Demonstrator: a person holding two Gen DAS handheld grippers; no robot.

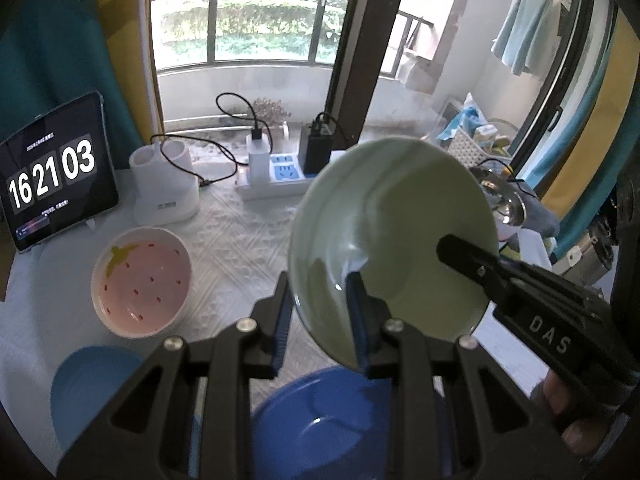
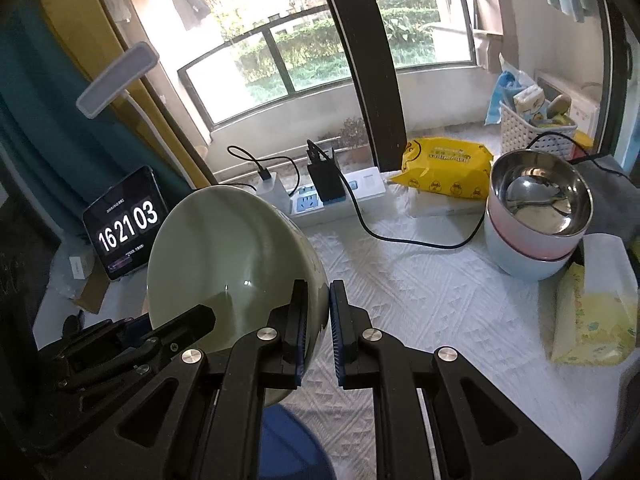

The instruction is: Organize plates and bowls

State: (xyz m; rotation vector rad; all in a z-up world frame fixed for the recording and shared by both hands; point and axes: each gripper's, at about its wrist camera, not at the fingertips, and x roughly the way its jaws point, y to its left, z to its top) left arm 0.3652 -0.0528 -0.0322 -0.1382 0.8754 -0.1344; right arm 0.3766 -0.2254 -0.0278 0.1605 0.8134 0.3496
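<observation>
A pale green bowl (image 1: pixel 400 220) is held tilted in the air above a dark blue bowl (image 1: pixel 332 424). My left gripper (image 1: pixel 320 320) has its fingers on either side of the green bowl's near rim. My right gripper (image 2: pixel 316 328) is shut on the green bowl's (image 2: pixel 224 256) opposite rim; its finger shows in the left wrist view (image 1: pixel 472 260). A pink strawberry-pattern bowl (image 1: pixel 142 280) and a light blue plate (image 1: pixel 92 388) sit on the table at left. A steel bowl stacked in pink and light blue bowls (image 2: pixel 536 220) stands at right.
A tablet clock (image 1: pixel 52 176), a white holder (image 1: pixel 164 184), a power strip with chargers (image 1: pixel 276 172) and cables line the back. A yellow wipes pack (image 2: pixel 444 164), a tissue box (image 2: pixel 596 304) and a white basket (image 2: pixel 532 132) are at right.
</observation>
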